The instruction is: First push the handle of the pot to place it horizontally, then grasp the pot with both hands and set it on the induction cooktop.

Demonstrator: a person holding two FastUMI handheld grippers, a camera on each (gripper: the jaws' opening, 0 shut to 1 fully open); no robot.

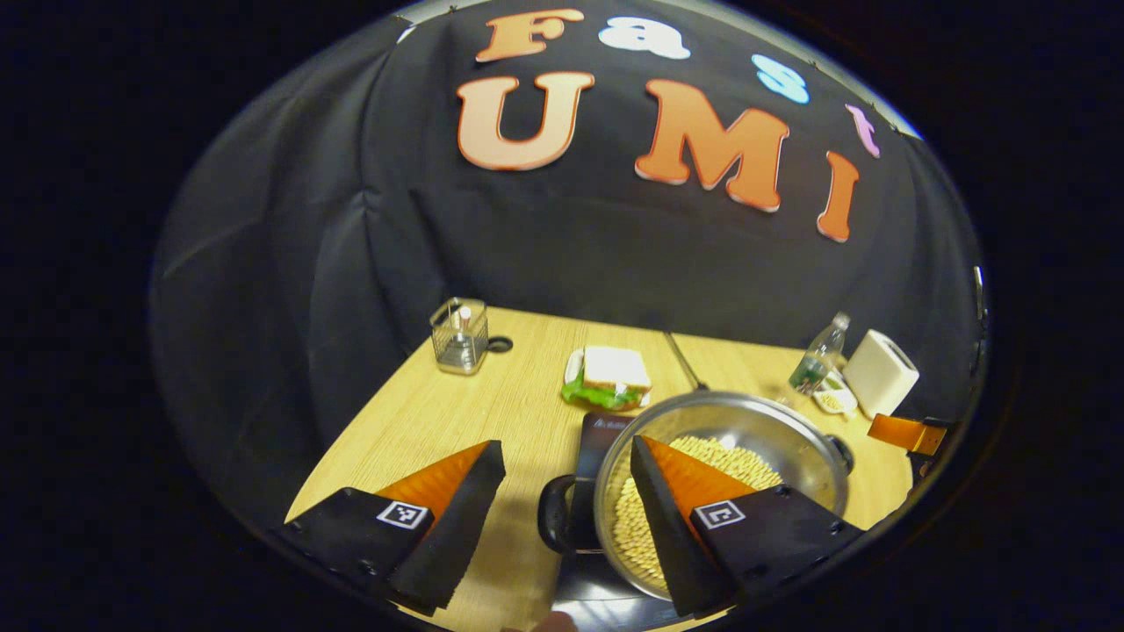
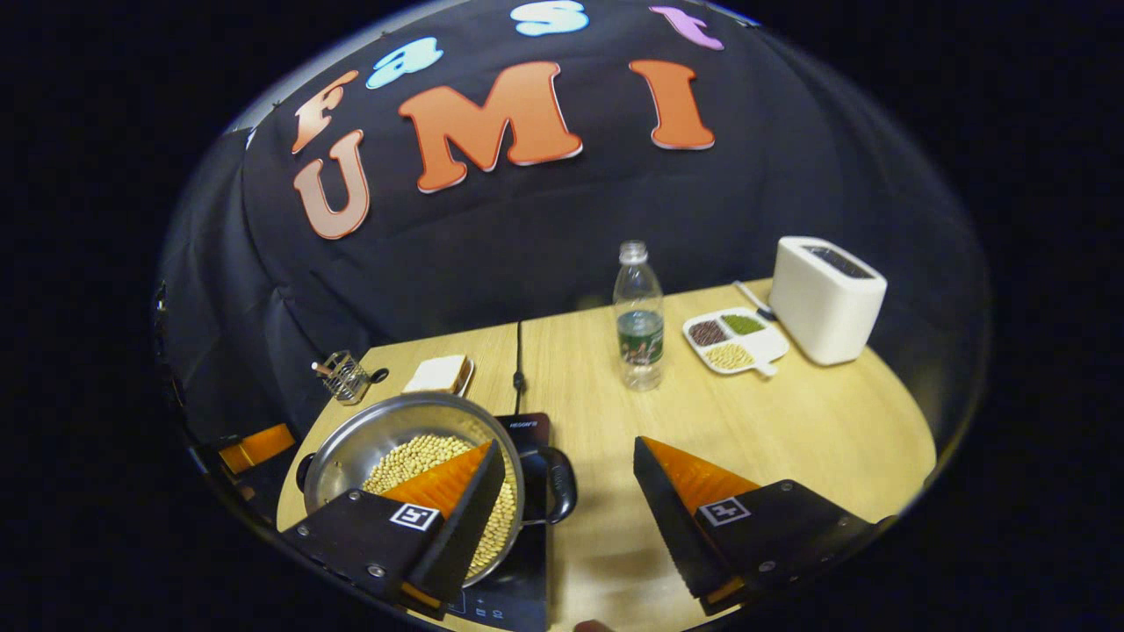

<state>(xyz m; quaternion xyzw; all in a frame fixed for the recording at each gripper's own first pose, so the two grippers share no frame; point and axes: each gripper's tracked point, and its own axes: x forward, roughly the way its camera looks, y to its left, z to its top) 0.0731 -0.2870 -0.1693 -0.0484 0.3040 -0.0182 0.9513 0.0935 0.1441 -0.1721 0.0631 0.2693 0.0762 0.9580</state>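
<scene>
My left gripper point(image 1: 566, 491) and right gripper point(image 2: 569, 491) gape wide, each straddling a black loop handle of the round steel bean-filled pot point(image 2: 386, 439) on the black induction cooktop point(image 2: 518, 579).

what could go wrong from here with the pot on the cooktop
The pot holds loose beans, and both grippers, left and right, stand open around its side handles; clipping a handle while pulling away could jolt it and spill them. The pot seems to overhang the induction cooktop, so a nudge might tip it off.
</scene>
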